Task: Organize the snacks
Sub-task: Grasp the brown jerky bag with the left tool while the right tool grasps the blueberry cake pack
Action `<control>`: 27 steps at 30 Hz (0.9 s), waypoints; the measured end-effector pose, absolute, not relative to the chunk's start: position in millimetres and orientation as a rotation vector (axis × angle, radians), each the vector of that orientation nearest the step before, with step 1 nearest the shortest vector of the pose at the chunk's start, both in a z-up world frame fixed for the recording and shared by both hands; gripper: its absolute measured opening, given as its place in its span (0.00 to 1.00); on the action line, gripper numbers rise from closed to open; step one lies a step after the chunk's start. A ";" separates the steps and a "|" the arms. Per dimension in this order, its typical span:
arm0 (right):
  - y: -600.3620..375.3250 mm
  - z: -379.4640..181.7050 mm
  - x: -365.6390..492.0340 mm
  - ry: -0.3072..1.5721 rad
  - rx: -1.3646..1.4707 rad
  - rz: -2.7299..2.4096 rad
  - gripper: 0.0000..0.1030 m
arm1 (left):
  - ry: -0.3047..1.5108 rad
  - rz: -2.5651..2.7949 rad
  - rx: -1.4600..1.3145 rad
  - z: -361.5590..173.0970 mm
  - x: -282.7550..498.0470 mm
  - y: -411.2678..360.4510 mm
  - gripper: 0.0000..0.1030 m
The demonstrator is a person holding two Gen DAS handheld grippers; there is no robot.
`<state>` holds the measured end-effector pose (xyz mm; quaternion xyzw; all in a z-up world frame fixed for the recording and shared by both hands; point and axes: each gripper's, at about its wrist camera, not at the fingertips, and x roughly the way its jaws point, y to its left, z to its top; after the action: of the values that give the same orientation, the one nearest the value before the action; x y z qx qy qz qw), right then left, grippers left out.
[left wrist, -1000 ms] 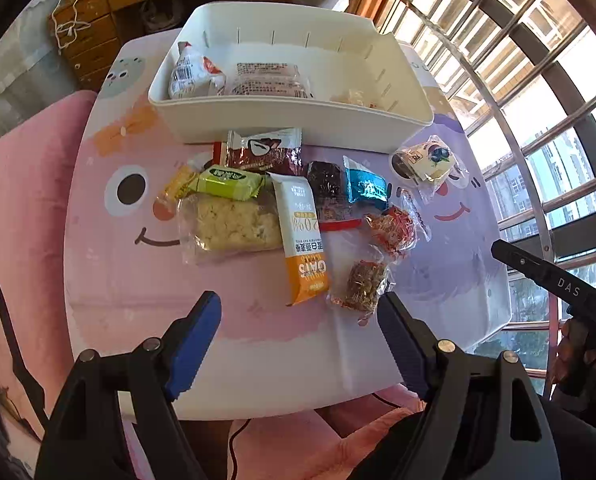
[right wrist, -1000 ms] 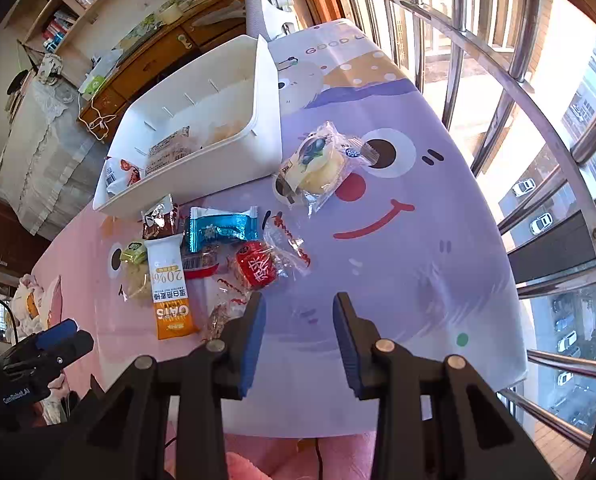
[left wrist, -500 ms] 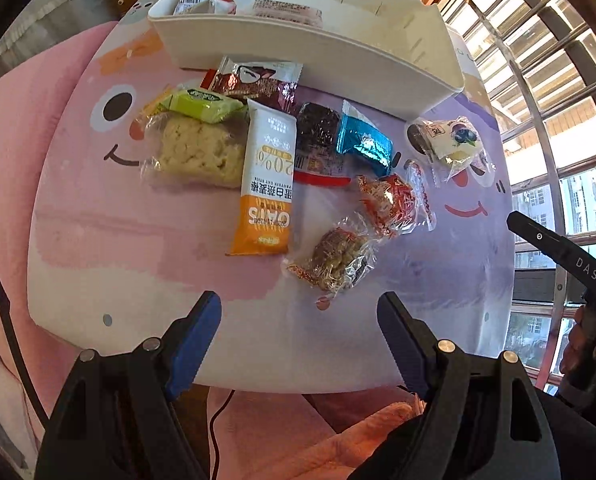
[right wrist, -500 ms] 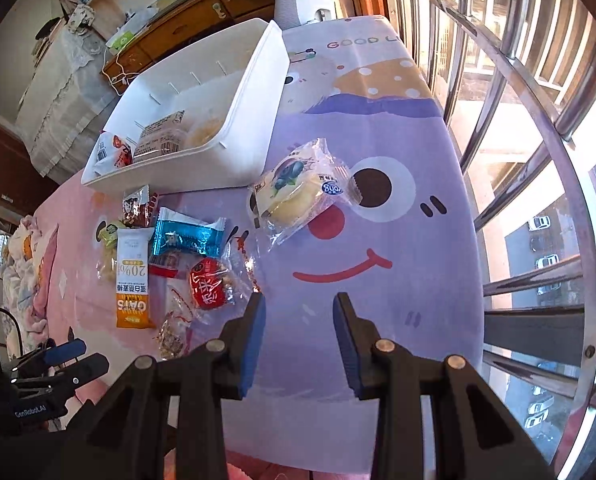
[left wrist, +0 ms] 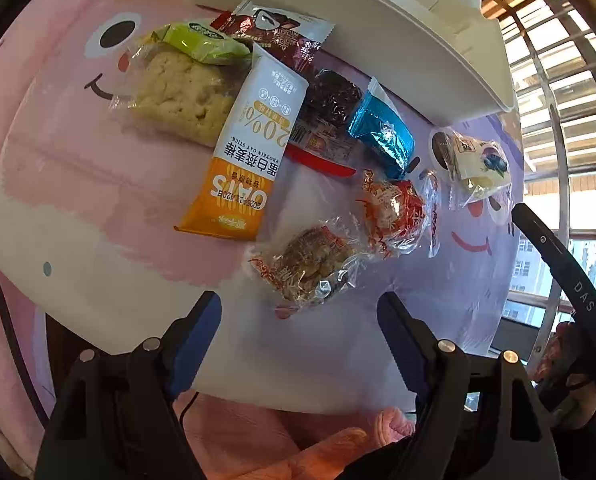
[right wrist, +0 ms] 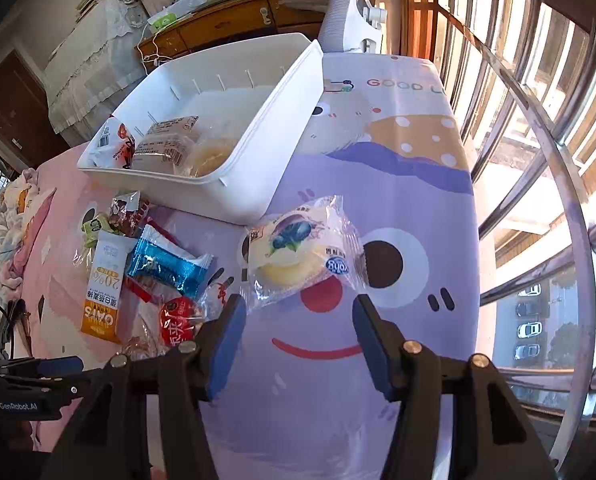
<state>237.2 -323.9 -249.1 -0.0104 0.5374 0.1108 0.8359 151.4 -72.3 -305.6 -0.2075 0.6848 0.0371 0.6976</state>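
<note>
The left gripper [left wrist: 299,312] stands wide and empty just short of the nut bar [left wrist: 308,262]. The right gripper [right wrist: 295,316], jaws just opening, is empty before the cake [right wrist: 298,254]. Both packs lie on the bench [right wrist: 410,208] near the bin [right wrist: 257,152]. Light, crinkly, slippery; the cake crushes, so grip across its middle softly.

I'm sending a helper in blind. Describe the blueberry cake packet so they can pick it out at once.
Start at the white bin on the cartoon table cover. Just off the bin's near corner, on the purple face's eye and red nose, lies the blueberry cake packet. It lies apart from the snack pile, just ahead of the right gripper: a round pale cake in clear wrap, with blueberries pictured on top.
</note>
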 end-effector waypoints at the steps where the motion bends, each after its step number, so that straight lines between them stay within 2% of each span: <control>1: -323.3 -250.7 240.1 1.132 -0.029 0.240 0.58 | 1.529 0.094 -0.488 -309.2 152.3 -72.1 0.77; 17: -297.8 -281.5 273.1 1.086 -0.217 0.302 0.66 | 1.592 0.260 -0.742 -355.6 156.9 -62.0 0.77; 25: -290.6 -290.7 275.0 1.058 -0.287 0.321 0.78 | 1.589 0.301 -0.817 -368.1 155.6 -43.6 0.77; 27: -287.9 -292.1 273.9 1.044 -0.312 0.333 0.78 | 1.586 0.311 -0.824 -370.2 156.5 -41.0 0.77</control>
<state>274.0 -287.9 -292.1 -0.1478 0.4943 0.1575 0.8420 156.5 -41.0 -370.2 -0.3579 0.6885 0.1351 0.6161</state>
